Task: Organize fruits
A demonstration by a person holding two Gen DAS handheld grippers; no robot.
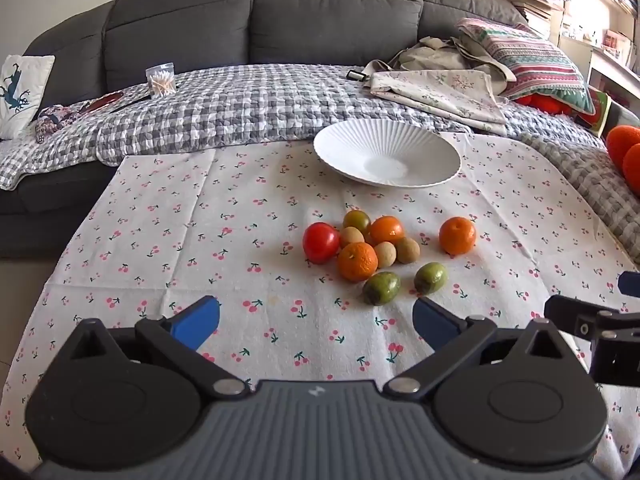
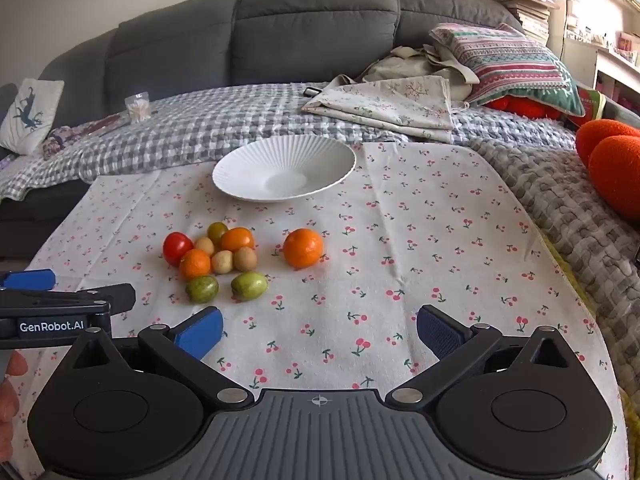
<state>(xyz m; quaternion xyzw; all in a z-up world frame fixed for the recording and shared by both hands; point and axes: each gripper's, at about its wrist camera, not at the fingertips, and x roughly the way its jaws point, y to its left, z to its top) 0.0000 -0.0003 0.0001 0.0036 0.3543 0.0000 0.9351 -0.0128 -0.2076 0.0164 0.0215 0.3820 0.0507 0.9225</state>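
A white ribbed bowl [image 1: 387,153] sits on the cherry-print cloth [image 1: 168,240], nothing in it, and all the fruit lies on the cloth on the near side of that bowl. Closest to the bowl is a small huddle: a red tomato [image 1: 320,242], a greenish tomato [image 1: 357,221], two tangerines [image 1: 386,230] [image 1: 357,261] and three little tan longans [image 1: 407,250], all touching or nearly so. Nearer than the huddle, further from the bowl, lie two green fruits [image 1: 381,288] [image 1: 430,277], just apart from each other. One more tangerine [image 2: 303,247] sits alone, off to the right of the huddle and well short of the bowl. Both grippers hover low over the cloth, far nearer than the fruit: the left gripper [image 1: 316,320] has its blue pads [image 1: 198,320] spread wide with nothing between them, and the right gripper [image 2: 320,330] is just as wide and just as empty. Behind the bowl runs a grey checked quilt [image 1: 240,108] on a dark sofa [image 1: 320,12].
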